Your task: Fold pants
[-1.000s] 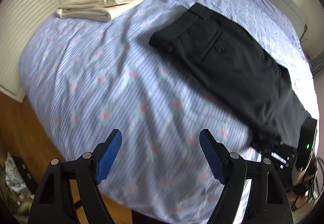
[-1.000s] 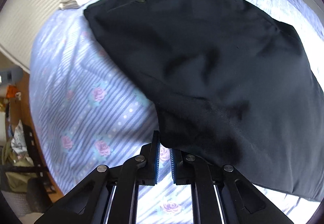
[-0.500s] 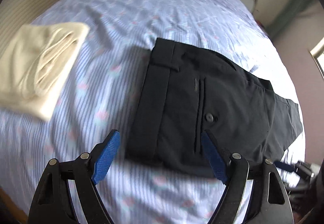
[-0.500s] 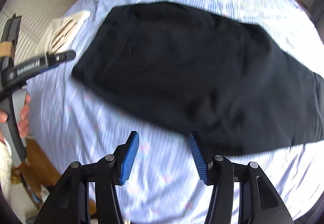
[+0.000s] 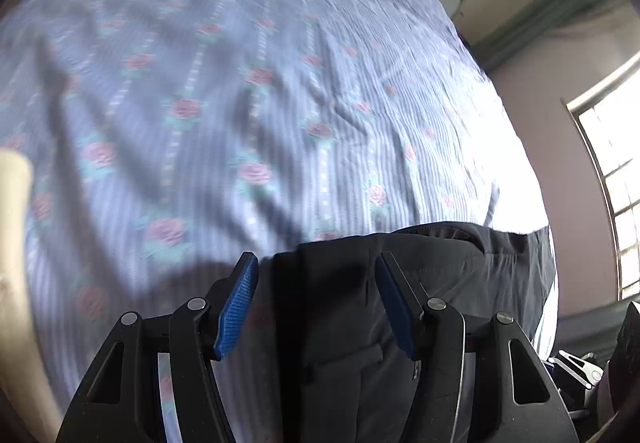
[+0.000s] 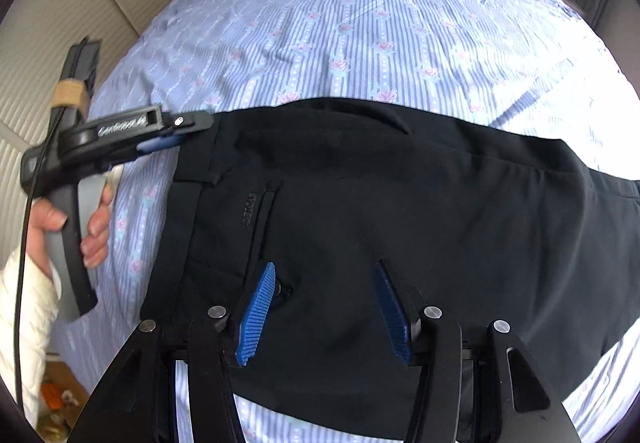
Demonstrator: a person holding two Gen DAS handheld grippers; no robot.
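Observation:
Black pants (image 6: 400,223) lie folded flat on the bed, waistband to the left in the right wrist view. My right gripper (image 6: 324,313) hovers open over the back pocket and its button, pads clear of the cloth. A hand holds my left gripper (image 6: 180,133) at the waistband's far left corner. In the left wrist view the pants (image 5: 440,275) fill the lower middle. The left gripper (image 5: 316,303) is there with its jaws closing. The waistband corner lies between the pads, which do not press on it.
The blue striped, rose-printed sheet (image 5: 200,83) covers the bed. A folded cream garment (image 5: 12,223) shows at the left edge. A window (image 5: 616,183) is on the right wall and cream panels (image 6: 60,43) stand at the left. Clutter lies on the floor (image 6: 56,395).
The right gripper let go of the pants' edge, opened and rose over the back pocket. The left gripper swept across the bed to the waistband corner, and its jaws narrowed.

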